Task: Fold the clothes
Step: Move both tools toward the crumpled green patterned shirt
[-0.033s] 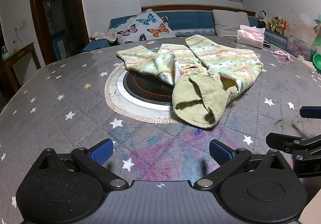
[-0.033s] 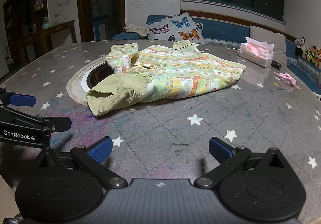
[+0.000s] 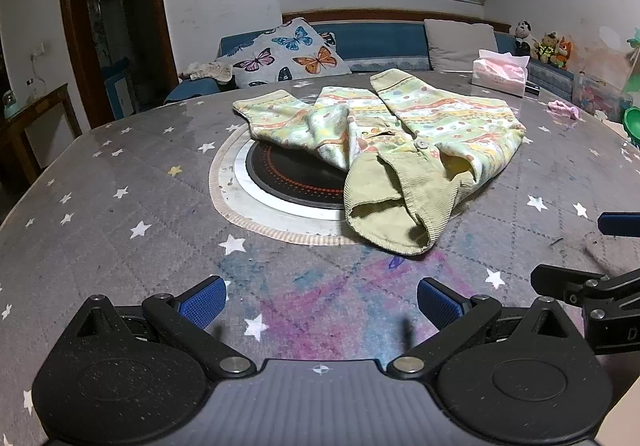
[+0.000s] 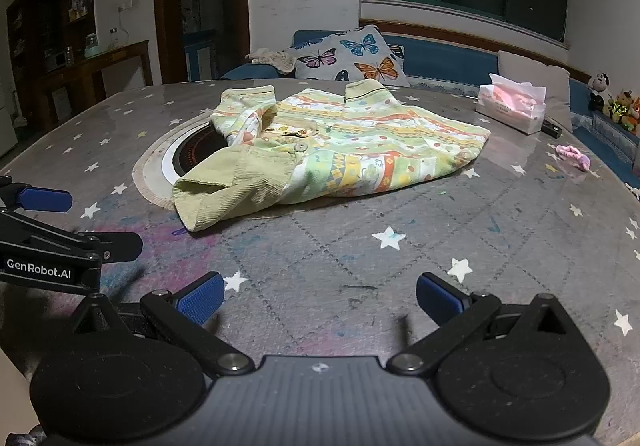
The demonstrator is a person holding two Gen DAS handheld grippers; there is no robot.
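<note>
A small pale-green patterned jacket (image 3: pixel 404 134) with an olive corduroy part lies crumpled on the star-print table (image 3: pixel 120 206), and its left side rests on a round black hob (image 3: pixel 288 182). My left gripper (image 3: pixel 322 304) hovers open near the table's front, a short way in front of the corduroy end, and holds nothing. In the right wrist view the jacket (image 4: pixel 360 150) spreads ahead and to the left. My right gripper (image 4: pixel 320 300) is open and empty over bare table. The left gripper (image 4: pixel 106 223) shows at that view's left edge.
A tissue box (image 4: pixel 514 108) and a pink scrunchie (image 4: pixel 574 156) sit at the table's far right. Behind the table runs a blue sofa with a butterfly cushion (image 3: pixel 292 56). Plush toys (image 3: pixel 550 46) and a green object (image 3: pixel 632 122) stand at the right.
</note>
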